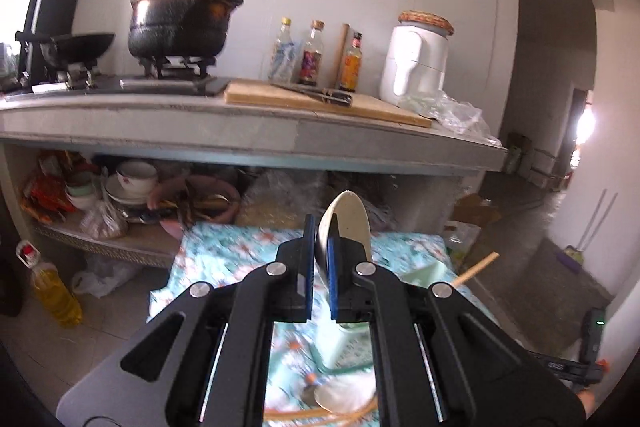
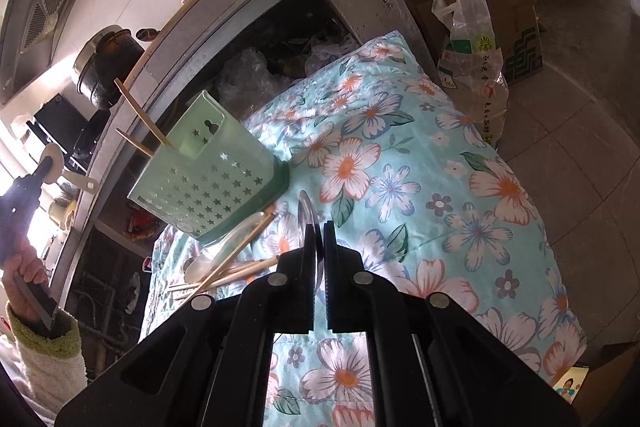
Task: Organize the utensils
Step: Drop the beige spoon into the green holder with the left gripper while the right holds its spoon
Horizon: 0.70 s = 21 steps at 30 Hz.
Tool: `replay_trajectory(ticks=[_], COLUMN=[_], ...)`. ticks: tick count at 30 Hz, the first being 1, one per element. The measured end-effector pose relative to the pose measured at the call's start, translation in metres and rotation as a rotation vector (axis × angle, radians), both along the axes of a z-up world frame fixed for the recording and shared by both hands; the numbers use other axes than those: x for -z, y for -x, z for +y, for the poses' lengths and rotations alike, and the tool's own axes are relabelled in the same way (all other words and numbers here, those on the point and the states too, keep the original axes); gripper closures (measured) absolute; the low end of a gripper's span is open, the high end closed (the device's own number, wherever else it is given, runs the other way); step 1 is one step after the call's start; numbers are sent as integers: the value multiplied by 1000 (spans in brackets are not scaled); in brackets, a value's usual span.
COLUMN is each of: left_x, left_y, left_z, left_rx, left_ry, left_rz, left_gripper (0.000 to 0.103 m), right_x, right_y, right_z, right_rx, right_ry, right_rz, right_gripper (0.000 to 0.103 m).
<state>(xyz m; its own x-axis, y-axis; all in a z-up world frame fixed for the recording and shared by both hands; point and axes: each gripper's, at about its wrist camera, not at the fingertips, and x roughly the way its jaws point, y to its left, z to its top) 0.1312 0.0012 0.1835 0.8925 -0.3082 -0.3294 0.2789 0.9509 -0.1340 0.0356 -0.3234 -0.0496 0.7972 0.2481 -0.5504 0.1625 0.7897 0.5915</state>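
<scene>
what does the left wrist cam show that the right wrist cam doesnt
Only the left wrist view shows the left gripper shut on a cream spoon, plus the cutting board and knife on the counter. Only the right wrist view shows the right gripper shut on a metal spoon and the loose chopsticks on the cloth. Both show the green utensil holder with chopsticks standing in it, the floral cloth and the black pot.

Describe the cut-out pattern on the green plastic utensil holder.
Rows of small star-shaped holes across the green plastic utensil holder, clearest in the right wrist view.
</scene>
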Motion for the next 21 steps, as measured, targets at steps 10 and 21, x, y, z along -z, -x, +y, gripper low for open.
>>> replay_trajectory(ticks=[10,21], left_x=[12,41], left_y=[-27,-42], left_z=[-36,-55], left_rx=[-93,-103], left_ry=[-222,-328], left_rz=[-85,-45], left_gripper=[99,98], right_x=[0,1], right_y=[2,2], right_z=[-3,-4], right_rx=[3,6], right_ry=[-6,-8], right_rz=[1,2], right_gripper=[99,99])
